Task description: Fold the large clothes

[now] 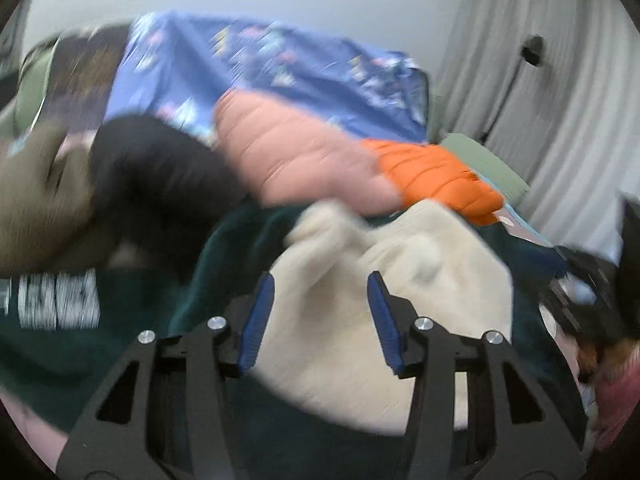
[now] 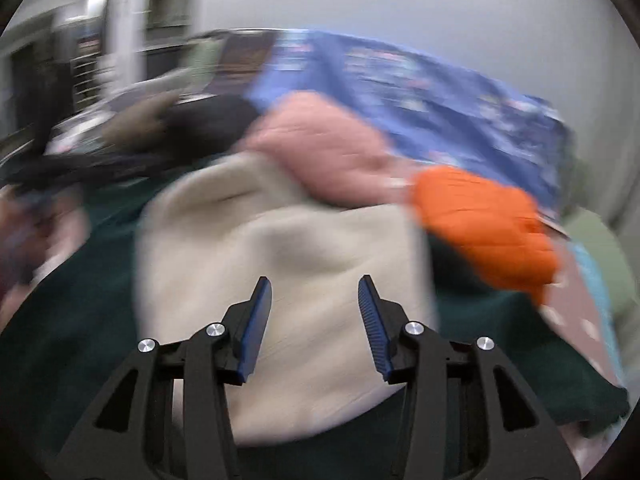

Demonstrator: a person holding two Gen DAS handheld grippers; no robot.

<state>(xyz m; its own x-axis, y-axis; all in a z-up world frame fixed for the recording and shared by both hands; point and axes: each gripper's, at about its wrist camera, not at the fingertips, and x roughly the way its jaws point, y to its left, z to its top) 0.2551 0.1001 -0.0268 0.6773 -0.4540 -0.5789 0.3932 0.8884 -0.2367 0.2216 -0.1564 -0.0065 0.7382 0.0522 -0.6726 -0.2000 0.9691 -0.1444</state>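
**Both grippers spread above the cream garment**

The left gripper is seen with its blue pads apart; nothing is pinched between them. The right gripper is likewise spread, with no cloth caught between its pads. Both are held over the clothing pile, not touching it as far as can be told.

The cream garment lies directly ahead of both grippers, bunched and creased, on top of a dark green garment. White lettering is carried on the green cloth at the left of the left view; it is too smeared to be read.

Beyond the cream garment, a pink quilted jacket is laid across the pile, with an orange quilted piece just beside it on the right. A black garment lies left of the pink one. A blue patterned sheet is spread behind them. Grey curtains hang at the right of the left view.

Both views are blurred, so fine contact is probably not judged reliably.
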